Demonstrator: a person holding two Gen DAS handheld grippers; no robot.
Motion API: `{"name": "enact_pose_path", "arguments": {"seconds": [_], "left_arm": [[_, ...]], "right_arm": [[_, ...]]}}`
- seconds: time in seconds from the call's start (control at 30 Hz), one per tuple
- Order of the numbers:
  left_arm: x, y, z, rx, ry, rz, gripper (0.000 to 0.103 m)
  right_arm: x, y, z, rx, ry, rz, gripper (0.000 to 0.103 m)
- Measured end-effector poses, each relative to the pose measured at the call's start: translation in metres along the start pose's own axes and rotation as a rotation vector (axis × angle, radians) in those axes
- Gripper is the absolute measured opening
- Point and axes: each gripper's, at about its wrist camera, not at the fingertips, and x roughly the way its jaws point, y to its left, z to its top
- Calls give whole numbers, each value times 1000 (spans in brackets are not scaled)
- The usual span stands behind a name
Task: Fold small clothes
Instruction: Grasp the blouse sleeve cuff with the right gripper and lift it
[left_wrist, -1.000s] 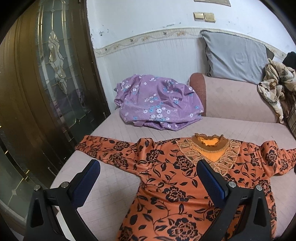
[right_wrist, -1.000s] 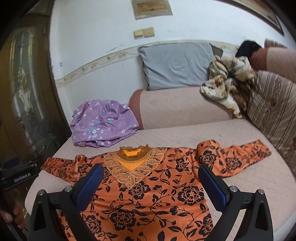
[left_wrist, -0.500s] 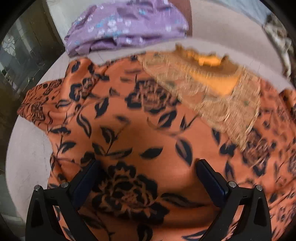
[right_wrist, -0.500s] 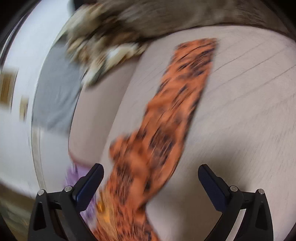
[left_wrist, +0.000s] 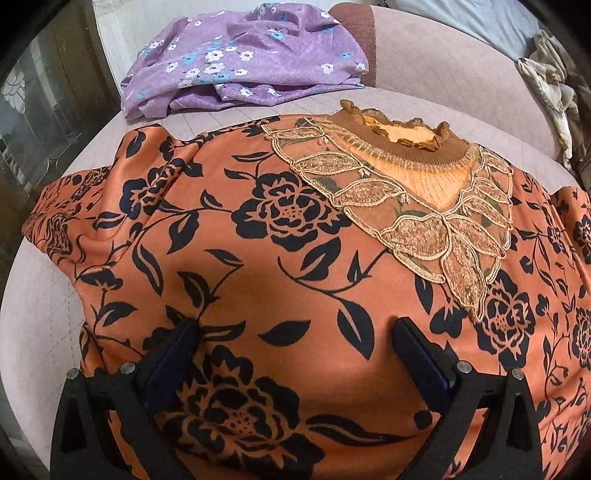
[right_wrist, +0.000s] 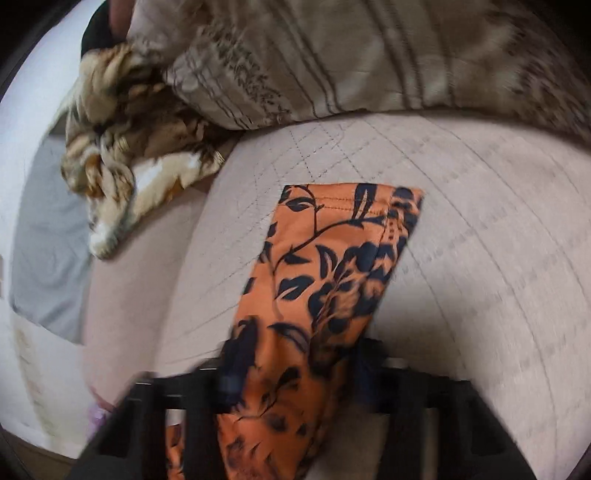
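Pressing my wide-open left hand-held gripper (left_wrist: 291, 354) onto the orange blouse (left_wrist: 280, 258), my right hand-held gripper (right_wrist: 295, 365) pinches its sleeve (right_wrist: 332, 266).

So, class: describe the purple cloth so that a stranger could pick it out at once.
Start at the pink sofa. The purple cloth lies crumpled on its seat, just beyond the orange top and its collar. Alone here it is lilac with small white and blue flowers; the top bears large black roses.

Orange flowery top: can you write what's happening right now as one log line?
step: sleeve fold | left gripper: open, pressing orange top | right gripper: closing around sleeve | purple cloth: behind
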Motion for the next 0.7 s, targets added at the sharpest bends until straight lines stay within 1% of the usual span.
{"name": "enact_pose_path", "arguments": {"seconds": [0.03,0.07,0.1,0.13,0.23,0.27,0.33,0.37,0.43,0.47,0.53,0.63,0.67,0.7], "left_arm": [[3,8,6,3,4,2,103],[2,7,7,10,7,1,103],[2,8,10,15,10,-1,103],[3,9,13,19,12,-1,103],[2,15,21,12,8,6,103],[-1,19,24,-1,-2,11,103],[-9,26,28,-18,-29,25,103],[-16,33,31,-32,-58,42,103],[-26,43,34,-53,-92,59,103],[-33,52,36,-74,-117,72,103],[-40,66,39,-106,-142,90,103],[-49,97,43,-194,-172,104,103],[-50,102,43,-212,-176,104,103],[-52,109,41,-237,-181,104,103]], "right_arm": [[3,-1,1,1,-11,-11,16],[2,-8,0,9,-20,-10,11],[0,-6,-1,11,-26,-1,10],[-7,3,-1,-6,-36,34,9],[-39,37,-18,-114,-78,143,8],[-54,59,-28,-157,-79,210,8],[-75,92,-50,-210,-50,317,8],[-85,112,-66,-240,-24,377,8],[-99,143,-97,-298,21,466,8],[-106,160,-118,-334,53,510,8],[-111,193,-166,-398,131,578,8],[-104,221,-229,-445,250,643,8],[-99,228,-261,-461,302,652,8],[-92,232,-281,-468,340,651,8]]}}
